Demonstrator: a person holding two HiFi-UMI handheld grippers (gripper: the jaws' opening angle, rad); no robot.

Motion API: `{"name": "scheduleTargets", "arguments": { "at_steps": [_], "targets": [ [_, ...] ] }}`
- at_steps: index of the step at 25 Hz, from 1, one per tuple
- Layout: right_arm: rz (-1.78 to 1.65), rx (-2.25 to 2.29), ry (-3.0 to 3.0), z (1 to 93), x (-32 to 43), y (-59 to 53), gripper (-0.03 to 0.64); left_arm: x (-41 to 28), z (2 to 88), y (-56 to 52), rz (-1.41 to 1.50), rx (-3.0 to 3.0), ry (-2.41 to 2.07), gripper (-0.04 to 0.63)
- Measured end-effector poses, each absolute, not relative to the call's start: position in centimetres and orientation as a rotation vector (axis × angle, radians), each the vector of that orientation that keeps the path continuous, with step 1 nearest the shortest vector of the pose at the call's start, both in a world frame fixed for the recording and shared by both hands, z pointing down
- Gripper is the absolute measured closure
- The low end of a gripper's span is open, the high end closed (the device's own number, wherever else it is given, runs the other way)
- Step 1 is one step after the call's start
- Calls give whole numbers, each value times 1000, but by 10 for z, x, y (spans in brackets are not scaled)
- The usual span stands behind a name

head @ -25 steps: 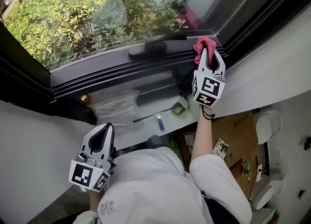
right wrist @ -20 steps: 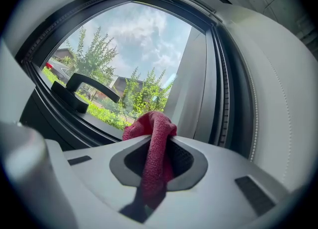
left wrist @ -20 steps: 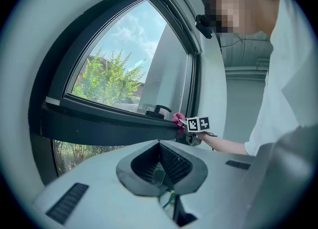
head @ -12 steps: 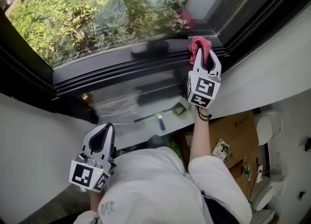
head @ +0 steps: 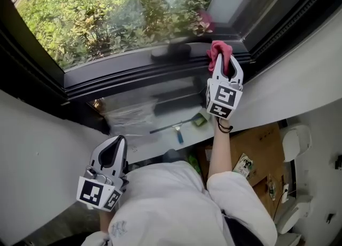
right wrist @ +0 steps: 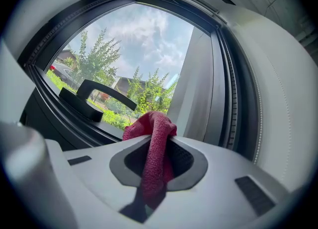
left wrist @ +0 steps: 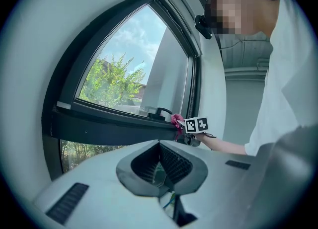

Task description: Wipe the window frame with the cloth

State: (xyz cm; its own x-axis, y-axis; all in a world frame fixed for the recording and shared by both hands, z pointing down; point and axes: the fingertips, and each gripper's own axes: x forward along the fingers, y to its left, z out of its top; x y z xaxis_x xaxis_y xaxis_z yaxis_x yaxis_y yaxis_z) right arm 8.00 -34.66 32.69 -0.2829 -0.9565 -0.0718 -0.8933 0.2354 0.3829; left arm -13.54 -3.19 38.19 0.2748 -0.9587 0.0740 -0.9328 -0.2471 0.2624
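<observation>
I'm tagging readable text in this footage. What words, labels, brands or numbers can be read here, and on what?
No readable text.
Marker cube on the right gripper: square patterns only, no letters.
Printed card on the cardboard: too small to read.
Faint print on the white shirt: too blurred to read.

The pale ledge [head: 155,146] carries crumpled clear plastic [head: 125,114], a long tool [head: 172,128] with a blue grip, and a small green pad [head: 200,119].
</observation>
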Motion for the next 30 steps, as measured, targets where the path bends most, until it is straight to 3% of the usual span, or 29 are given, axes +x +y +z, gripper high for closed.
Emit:
{"name": "scheduleTargets", "arguments": {
  "at_steps": [30],
  "targets": [
    [-575,1668,-2400,328,32,-314,558,-136,381,-9,-151,2297,-1759,586]
  ]
}}
